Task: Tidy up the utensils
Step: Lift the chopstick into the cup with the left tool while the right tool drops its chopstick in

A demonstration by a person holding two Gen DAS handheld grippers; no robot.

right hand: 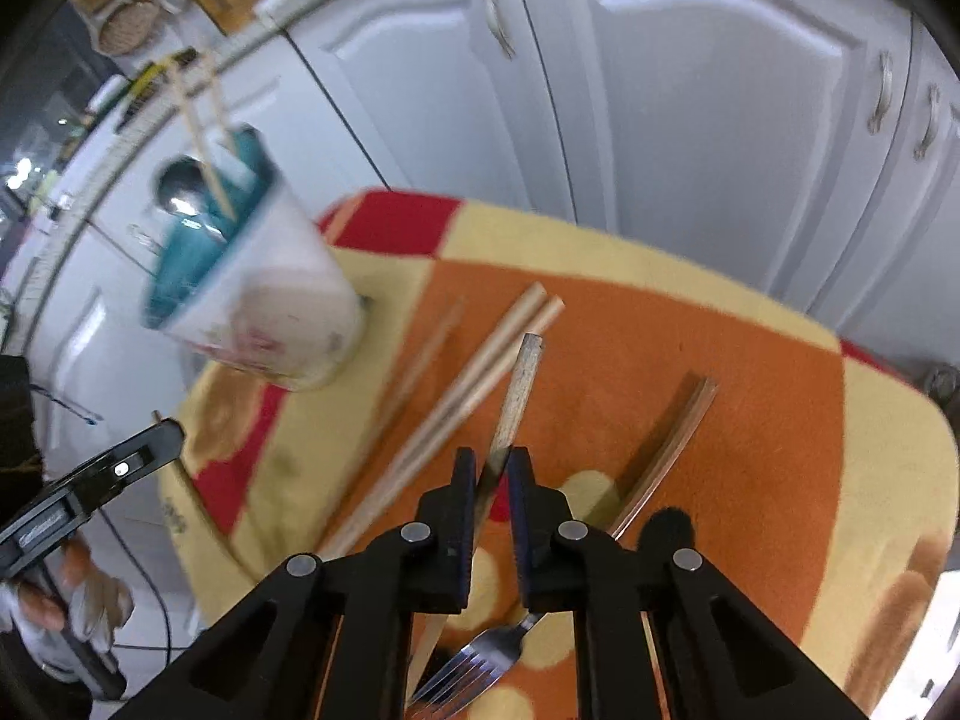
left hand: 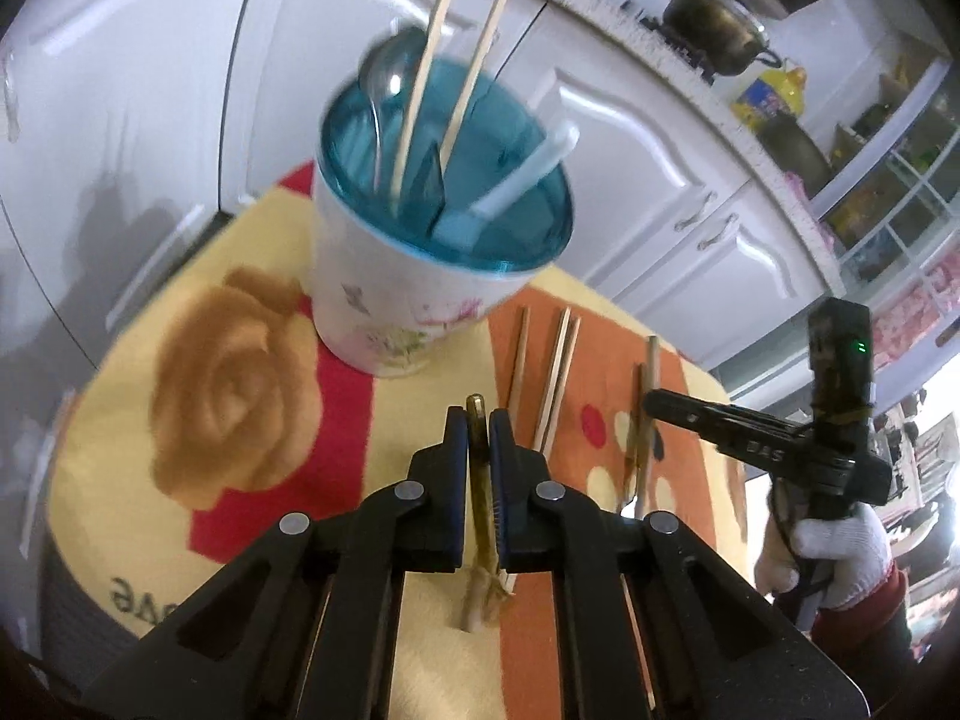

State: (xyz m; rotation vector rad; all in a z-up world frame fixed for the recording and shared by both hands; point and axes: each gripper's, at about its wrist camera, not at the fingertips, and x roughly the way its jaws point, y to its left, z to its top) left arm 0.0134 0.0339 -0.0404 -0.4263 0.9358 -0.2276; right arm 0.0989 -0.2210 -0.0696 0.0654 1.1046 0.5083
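Note:
A white flowered cup with a teal inside (left hand: 420, 276) stands on the patterned cloth (left hand: 252, 480); it holds a spoon (left hand: 384, 78), two chopsticks (left hand: 420, 78) and a white utensil (left hand: 522, 186). My left gripper (left hand: 478, 420) is shut on an olive-brown stick-handled utensil (left hand: 478, 480), held above the cloth in front of the cup. My right gripper (right hand: 493, 459) is shut on a pale, worn chopstick-like stick (right hand: 519, 384). Loose chopsticks (right hand: 462, 396) lie on the orange patch. A metal fork (right hand: 474, 660) lies under the right gripper. The cup also shows at left in the right wrist view (right hand: 264, 312).
White cabinet doors (right hand: 690, 120) rise close behind the table. A dark brown stick (right hand: 672, 444) lies to the right on the cloth. A kettle (left hand: 714, 24) sits on the counter above. The right gripper also shows at the right in the left wrist view (left hand: 654, 402).

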